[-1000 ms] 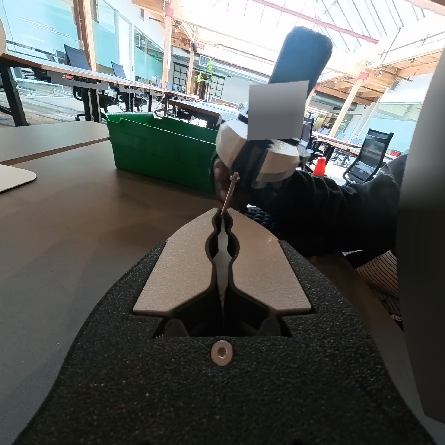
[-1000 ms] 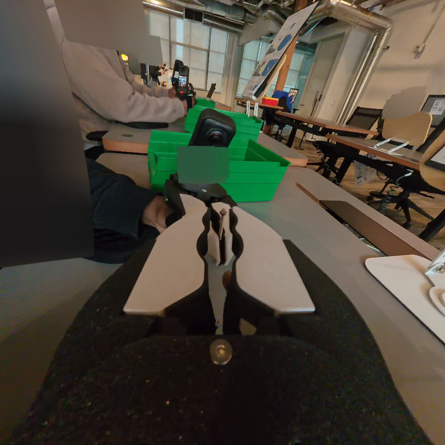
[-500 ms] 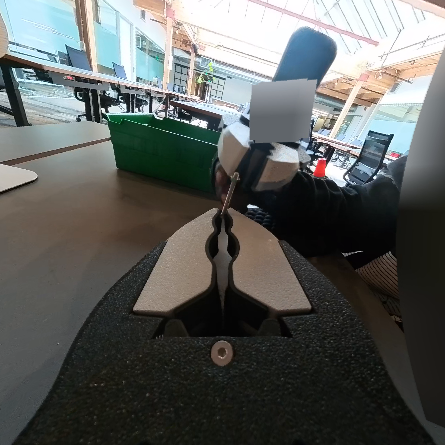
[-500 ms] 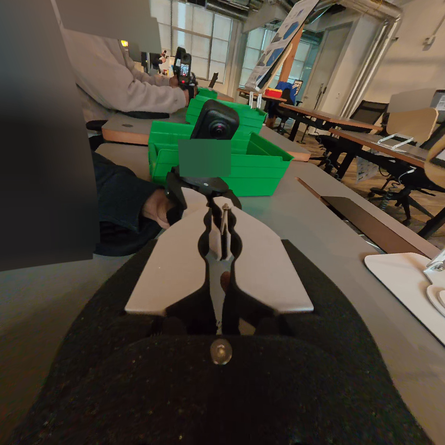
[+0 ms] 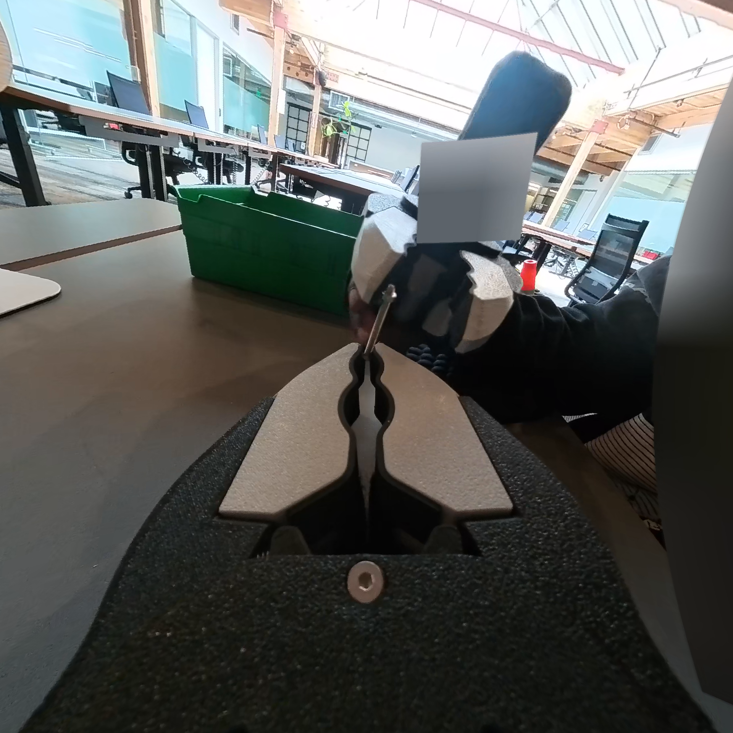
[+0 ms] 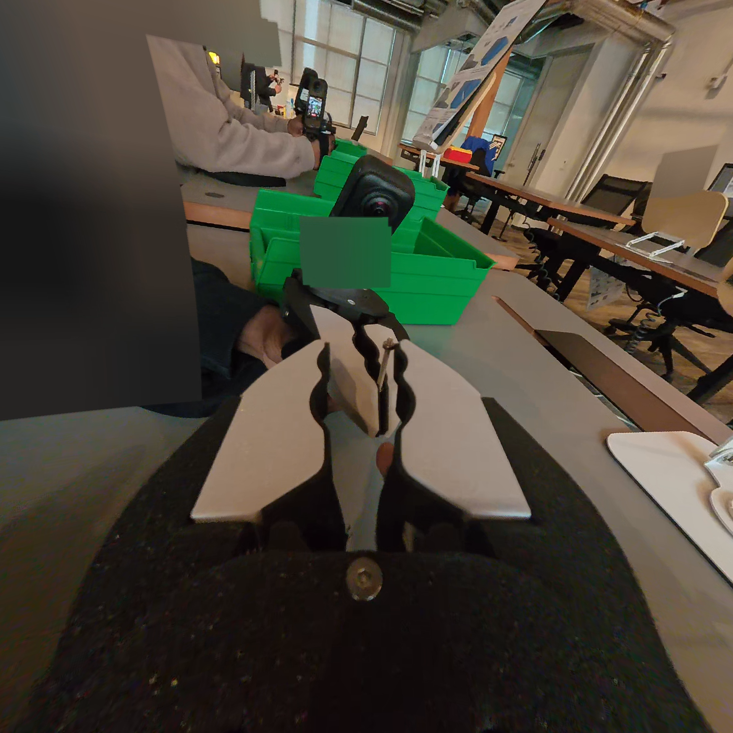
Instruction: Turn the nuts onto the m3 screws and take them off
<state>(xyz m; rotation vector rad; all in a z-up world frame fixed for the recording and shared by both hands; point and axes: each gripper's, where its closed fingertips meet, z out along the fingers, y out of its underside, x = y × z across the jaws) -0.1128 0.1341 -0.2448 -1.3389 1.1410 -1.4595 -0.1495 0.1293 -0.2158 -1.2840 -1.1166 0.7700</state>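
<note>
The left gripper [image 5: 367, 349] is clenched on a thin metal screw [image 5: 380, 319] that sticks up from its tips. The right gripper [image 6: 363, 349] stands released, its fingers spread around the screw.

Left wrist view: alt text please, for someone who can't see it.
The left tool is shut on the lower end of a thin metal screw, which slants up and to the right toward the right tool, whose fingers stand apart just beyond the screw's top. A green bin sits behind on the dark table.
</note>
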